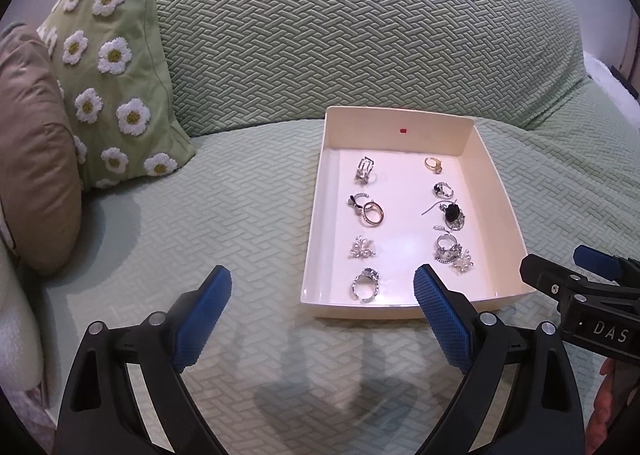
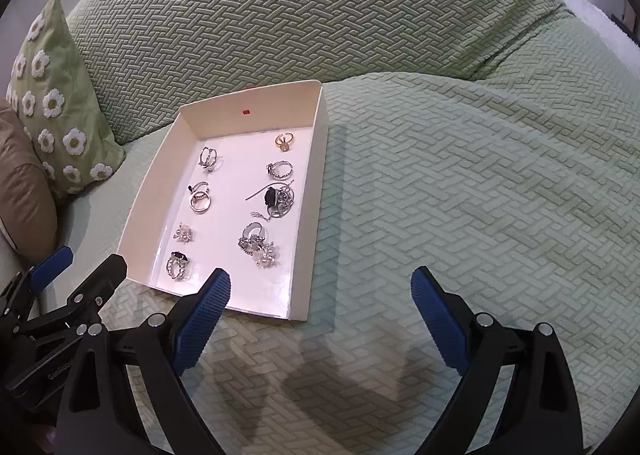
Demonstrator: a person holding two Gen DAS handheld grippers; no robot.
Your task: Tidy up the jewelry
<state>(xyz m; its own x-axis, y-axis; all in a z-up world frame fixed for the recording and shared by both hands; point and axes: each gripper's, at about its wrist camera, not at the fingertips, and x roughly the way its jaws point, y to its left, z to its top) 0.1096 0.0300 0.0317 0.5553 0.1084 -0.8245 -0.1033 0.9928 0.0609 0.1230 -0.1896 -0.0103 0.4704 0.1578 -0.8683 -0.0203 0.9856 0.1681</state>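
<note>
Jewelry lies in a shallow cream tray [image 1: 496, 191] on the green quilted sofa seat [image 1: 240, 223], sorted roughly into 2 columns so each piece can be reached alone. Just ahead of the left tongs [image 1: 322, 286], a silver ring with a dark stone [image 1: 365, 282] sits nearest its right pad, inside the tray's near wall. A black rose piece [image 1: 452, 213] with a loose wire lies farther ahead in the right column, tangled with other silver bits, probably the least tidy spot. Both tongs hang spread and empty: the left straddles the tray's near left corner, the right tongs [image 2: 320, 287] hover over bare seat with the tray ahead and to their left. A daisy cushion [image 1: 108, 55] leans well off left.
</note>
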